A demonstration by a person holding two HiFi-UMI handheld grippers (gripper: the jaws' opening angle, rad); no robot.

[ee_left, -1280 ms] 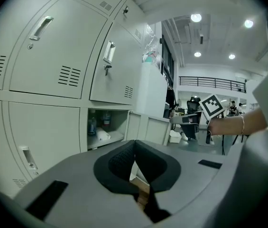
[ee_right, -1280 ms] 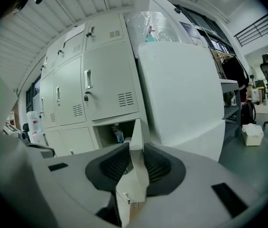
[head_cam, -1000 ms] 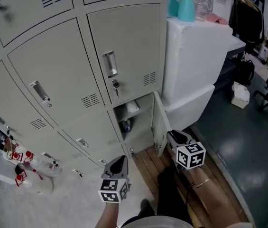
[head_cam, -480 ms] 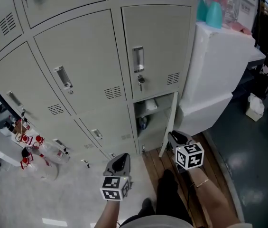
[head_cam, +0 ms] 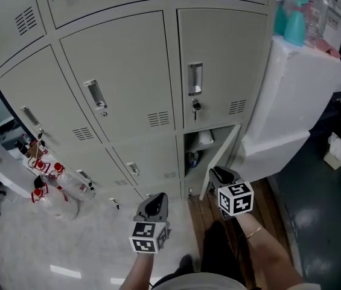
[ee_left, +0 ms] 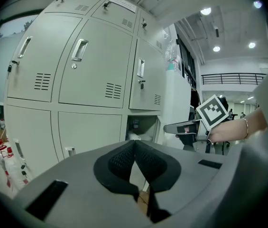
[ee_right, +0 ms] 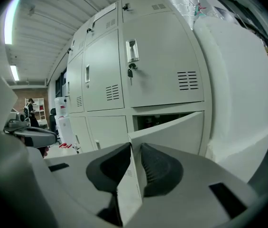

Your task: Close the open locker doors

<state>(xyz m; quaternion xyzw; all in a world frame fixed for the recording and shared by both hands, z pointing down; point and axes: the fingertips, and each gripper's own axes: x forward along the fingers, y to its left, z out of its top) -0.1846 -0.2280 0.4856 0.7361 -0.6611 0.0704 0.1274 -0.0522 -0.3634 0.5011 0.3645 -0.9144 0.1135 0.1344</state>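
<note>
Right claw [head_cam: 218, 175] clamps the open door [head_cam: 226, 151] edge; left claw [head_cam: 154, 203] pressed together, empty. Closing step underway; next likely swings door flush.

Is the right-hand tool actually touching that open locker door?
Touching. The right gripper view shows the edge of the open locker door clamped inside the right tool, both jaws pressing on it.

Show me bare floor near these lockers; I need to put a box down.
Free: pale floor between the left gripper and the plastic bags; dark floor beside the white cabinet. Crowded: wooden boards by the open door, which the right gripper clamps.
</note>
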